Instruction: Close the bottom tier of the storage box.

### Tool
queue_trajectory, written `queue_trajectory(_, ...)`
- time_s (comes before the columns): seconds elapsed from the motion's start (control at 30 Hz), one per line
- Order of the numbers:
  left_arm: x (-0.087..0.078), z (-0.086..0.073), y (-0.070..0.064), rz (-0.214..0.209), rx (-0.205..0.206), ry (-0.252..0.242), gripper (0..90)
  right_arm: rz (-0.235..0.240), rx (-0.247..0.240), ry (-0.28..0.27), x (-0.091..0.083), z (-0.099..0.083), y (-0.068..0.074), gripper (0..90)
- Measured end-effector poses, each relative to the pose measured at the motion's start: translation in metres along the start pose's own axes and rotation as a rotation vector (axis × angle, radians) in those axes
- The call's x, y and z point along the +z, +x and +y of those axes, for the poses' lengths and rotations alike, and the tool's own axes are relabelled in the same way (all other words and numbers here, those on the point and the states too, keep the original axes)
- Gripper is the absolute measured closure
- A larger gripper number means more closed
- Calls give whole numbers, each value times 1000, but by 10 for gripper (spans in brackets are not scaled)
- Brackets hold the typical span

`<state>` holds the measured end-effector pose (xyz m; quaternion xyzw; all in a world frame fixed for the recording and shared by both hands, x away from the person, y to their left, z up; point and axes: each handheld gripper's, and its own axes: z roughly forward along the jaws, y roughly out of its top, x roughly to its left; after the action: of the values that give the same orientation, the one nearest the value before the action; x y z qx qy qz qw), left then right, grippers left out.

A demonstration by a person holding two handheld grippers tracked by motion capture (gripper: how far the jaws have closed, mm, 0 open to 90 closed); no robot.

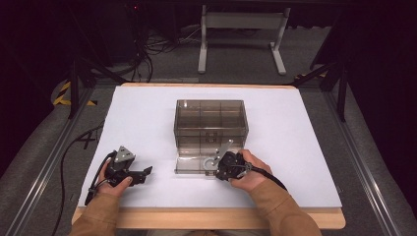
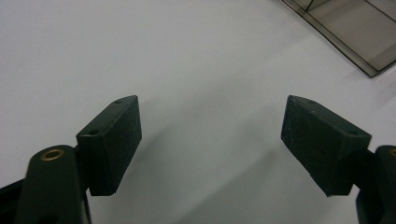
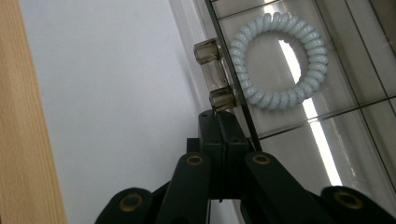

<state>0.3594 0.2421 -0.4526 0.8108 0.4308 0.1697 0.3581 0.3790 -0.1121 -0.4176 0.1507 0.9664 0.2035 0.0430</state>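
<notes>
A smoky clear drawer box (image 1: 210, 120) stands mid-table on the white mat (image 1: 147, 113). Its bottom drawer (image 1: 189, 166) is pulled out toward me. Inside it lies a pale coiled hair tie (image 3: 280, 60), seen from above as a small ring (image 1: 212, 162). My right gripper (image 3: 218, 119) is shut, its tips touching the near post of the drawer's clear handle (image 3: 215, 74); the high view has this gripper (image 1: 220, 171) at the drawer front. My left gripper (image 2: 210, 140) rests open on the mat, nothing between its pads, left of the box (image 1: 145, 174).
A corner of the pulled-out drawer (image 2: 355, 37) lies ahead and right of the left gripper. The wooden table edge (image 3: 23, 116) runs near the right gripper. Beyond the table stand a white desk frame (image 1: 241, 39) and floor cables (image 1: 147, 49).
</notes>
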Motion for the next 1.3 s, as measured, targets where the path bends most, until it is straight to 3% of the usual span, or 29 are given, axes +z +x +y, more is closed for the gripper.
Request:
queue_trajectory(0.93,0,0,0,2,-3,0,211,-133,66,-65,3,0,-14,900)
queue_trajectory(1.3,1,0,0,-2,-4,2,211,-165,96,-97,6,0,-19,900)
